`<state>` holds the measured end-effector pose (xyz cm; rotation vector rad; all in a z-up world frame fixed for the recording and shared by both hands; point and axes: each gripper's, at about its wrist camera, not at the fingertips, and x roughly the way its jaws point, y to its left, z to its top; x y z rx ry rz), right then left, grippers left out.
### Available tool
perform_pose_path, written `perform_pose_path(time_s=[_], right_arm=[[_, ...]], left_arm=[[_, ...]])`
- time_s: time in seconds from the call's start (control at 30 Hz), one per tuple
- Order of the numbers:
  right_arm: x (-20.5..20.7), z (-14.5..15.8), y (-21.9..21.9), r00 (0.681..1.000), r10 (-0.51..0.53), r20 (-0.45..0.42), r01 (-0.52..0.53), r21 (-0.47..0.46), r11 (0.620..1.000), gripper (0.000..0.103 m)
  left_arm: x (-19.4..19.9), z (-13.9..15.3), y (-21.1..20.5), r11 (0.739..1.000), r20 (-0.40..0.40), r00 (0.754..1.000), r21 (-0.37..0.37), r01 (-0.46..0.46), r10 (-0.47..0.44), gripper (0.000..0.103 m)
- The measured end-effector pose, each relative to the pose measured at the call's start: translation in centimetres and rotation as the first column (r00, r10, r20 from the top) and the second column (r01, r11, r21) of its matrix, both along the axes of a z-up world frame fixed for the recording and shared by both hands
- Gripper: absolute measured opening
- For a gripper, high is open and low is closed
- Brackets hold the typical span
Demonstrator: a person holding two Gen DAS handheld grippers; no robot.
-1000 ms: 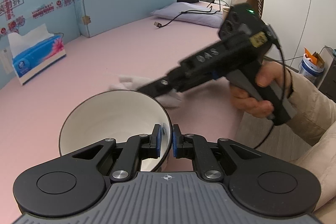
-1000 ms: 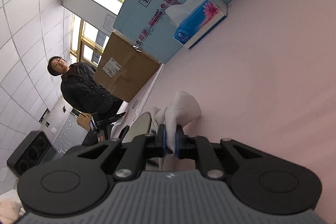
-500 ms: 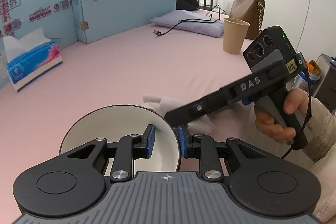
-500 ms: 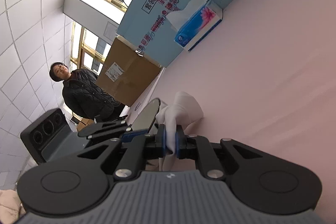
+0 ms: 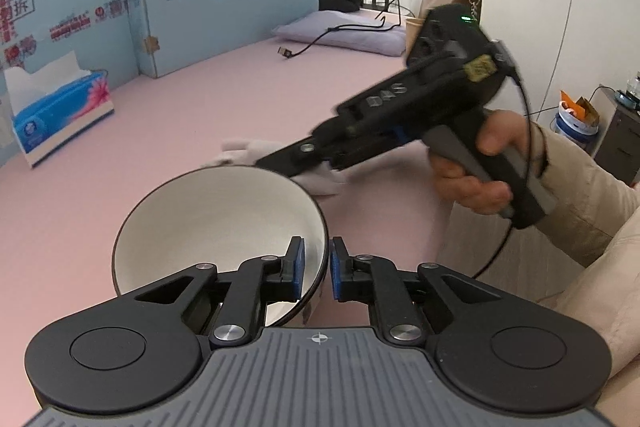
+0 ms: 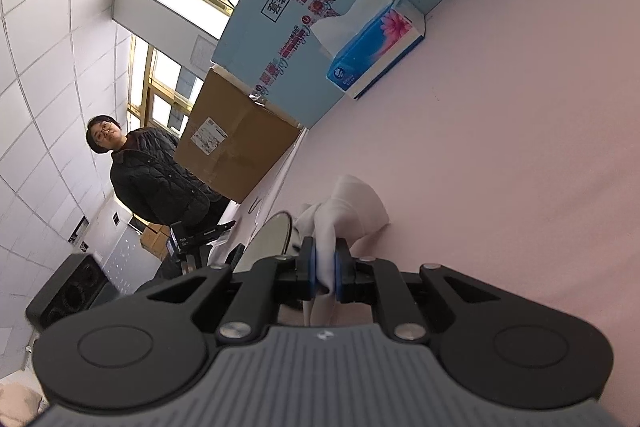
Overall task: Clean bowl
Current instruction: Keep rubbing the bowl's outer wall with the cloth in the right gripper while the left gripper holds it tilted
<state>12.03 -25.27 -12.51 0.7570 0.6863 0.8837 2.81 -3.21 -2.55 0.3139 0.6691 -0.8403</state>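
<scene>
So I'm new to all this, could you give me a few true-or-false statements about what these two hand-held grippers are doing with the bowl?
1. The left hand-held gripper is clamped on the rim of the white bowl. True.
2. The right hand-held gripper is empty. False: it pinches a white cloth.
3. The cloth is deep inside the bowl. False: it is outside, past the far rim.
4. A blue tissue box stands on the pink table. True.
5. The bowl holds soup. False: its inside looks bare.
</scene>
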Motion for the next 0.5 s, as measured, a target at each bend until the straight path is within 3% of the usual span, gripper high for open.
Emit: perform_pose_path(time_s=[0.23,0.5], right_arm=[[2.0,0.4,1.2,0.999,0.037,0.005,-0.037,-0.016,0.999,0.011],[0.6,-0.2,-0.2,1.000,0.016,0.006,-0.016,0.000,1.000,0.011]], left_arm=[[0.1,0.1,0.1,1.000,0.001,1.000,-0.006,-0.011,0.011,0.016],[1.1,0.4,-1.0,1.000,0.006,1.000,-0.009,-0.030,0.030,0.023]])
